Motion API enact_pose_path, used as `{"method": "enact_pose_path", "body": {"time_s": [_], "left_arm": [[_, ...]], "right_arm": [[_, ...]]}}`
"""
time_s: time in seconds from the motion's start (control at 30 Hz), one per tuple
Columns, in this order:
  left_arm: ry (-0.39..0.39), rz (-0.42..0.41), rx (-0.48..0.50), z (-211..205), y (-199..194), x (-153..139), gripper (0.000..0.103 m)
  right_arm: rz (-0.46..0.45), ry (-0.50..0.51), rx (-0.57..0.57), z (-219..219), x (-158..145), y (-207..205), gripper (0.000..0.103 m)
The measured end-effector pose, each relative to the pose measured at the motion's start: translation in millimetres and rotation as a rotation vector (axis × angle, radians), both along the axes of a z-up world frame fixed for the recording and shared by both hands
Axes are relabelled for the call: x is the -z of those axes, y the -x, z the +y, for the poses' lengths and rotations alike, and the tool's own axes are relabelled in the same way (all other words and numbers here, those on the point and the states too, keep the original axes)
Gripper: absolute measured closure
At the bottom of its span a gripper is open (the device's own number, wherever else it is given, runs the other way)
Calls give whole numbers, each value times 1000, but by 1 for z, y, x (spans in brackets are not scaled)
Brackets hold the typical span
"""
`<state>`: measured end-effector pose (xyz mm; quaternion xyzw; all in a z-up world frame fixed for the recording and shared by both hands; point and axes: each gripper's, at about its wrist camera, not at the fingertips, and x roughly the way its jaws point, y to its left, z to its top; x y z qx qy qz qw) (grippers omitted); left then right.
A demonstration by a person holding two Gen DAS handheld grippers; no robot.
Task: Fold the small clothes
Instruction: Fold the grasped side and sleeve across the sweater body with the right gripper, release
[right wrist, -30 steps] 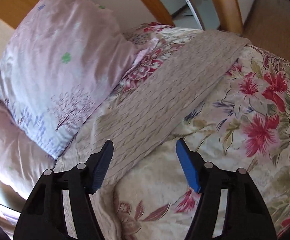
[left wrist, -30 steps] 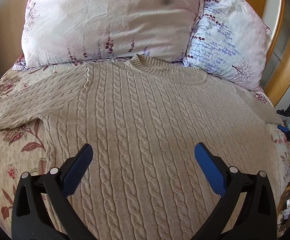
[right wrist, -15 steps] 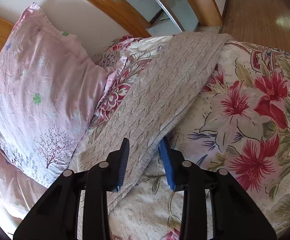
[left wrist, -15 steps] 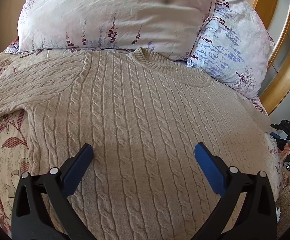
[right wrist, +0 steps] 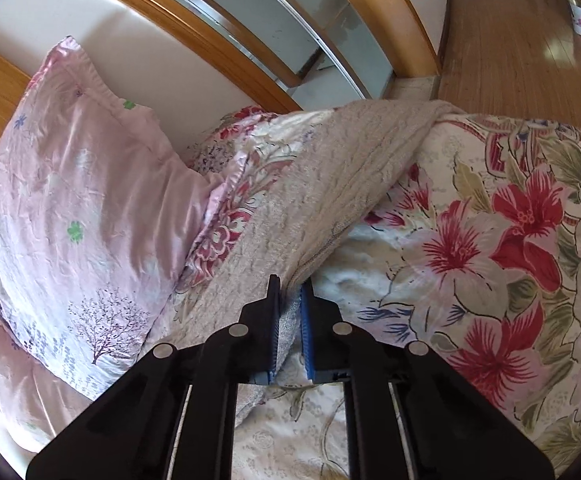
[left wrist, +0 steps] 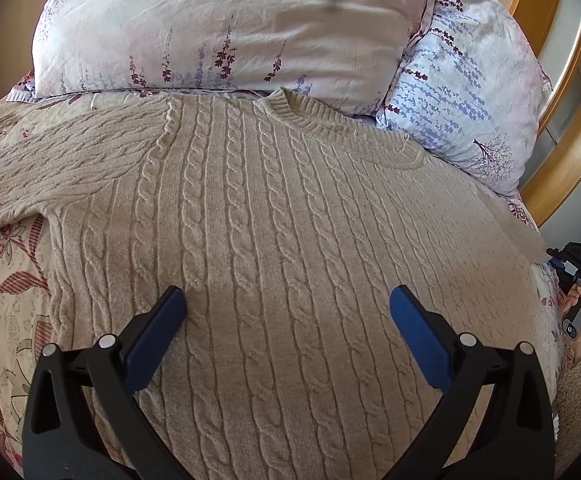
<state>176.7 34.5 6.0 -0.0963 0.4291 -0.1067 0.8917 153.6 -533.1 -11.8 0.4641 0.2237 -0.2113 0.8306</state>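
A beige cable-knit sweater [left wrist: 274,216] lies flat and face up on the floral bedspread [left wrist: 2,280], collar toward the pillows. My left gripper [left wrist: 286,312] is open wide, hovering over the sweater's chest and holding nothing. My right gripper [right wrist: 290,292] is shut on the edge of the sweater's right sleeve [right wrist: 330,184], which runs away to the bed's far edge. The right gripper also shows at the right edge of the left wrist view [left wrist: 578,268], at the end of that sleeve.
Two floral pillows [left wrist: 226,24] [left wrist: 466,96] lie behind the collar against the wooden headboard [left wrist: 570,152]. In the right wrist view a pink pillow [right wrist: 70,208] is at left, the bedspread [right wrist: 510,260] at right, and wood floor [right wrist: 510,40] beyond the bed.
My right gripper moved onto the sleeve and closed on its edge. My left gripper moved forward over the sweater toward the collar, still open.
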Motion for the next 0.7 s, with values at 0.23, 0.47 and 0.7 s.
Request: {"method": "enact_pose_path", "body": {"time_s": [0.23,0.47,0.7], "left_arm": [[-4,0,1,-1,-1,1,2],[-1,-1,3,-1,-1,1,2],[18,-4,3,3,1,0,2]], "right_arm": [[-116,165,-133,37,-55,-11,93],[-221,214,-462,130,-88,-45,93],[-45,161,-780,235,-41,-80,93]]}}
